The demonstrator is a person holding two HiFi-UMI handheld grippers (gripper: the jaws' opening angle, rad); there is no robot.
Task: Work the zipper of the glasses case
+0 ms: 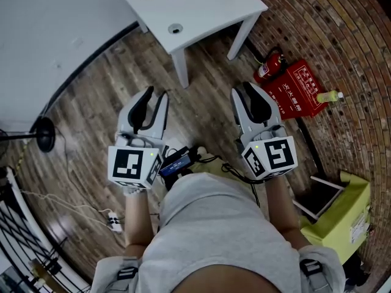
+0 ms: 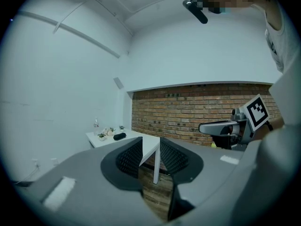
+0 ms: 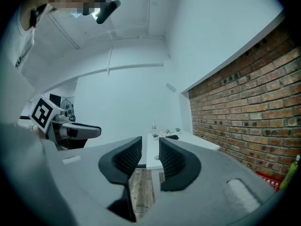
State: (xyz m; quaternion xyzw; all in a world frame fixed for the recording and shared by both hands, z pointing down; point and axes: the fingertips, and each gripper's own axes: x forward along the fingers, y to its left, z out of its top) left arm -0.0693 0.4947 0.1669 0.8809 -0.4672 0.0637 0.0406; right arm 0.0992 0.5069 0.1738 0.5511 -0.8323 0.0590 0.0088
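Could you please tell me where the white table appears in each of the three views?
Head view: the white table is at top centre.
Left gripper view: it is at lower centre, low in the picture.
Right gripper view: it is at lower centre.
Shared landmark: the brick wall, right of the table in every view.

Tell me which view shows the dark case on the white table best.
The left gripper view: the dark case lies whole on the white table, though small. The right gripper view shows it smaller, just above the jaws. The head view cuts it off at the top edge, leaving only a dark sliver.
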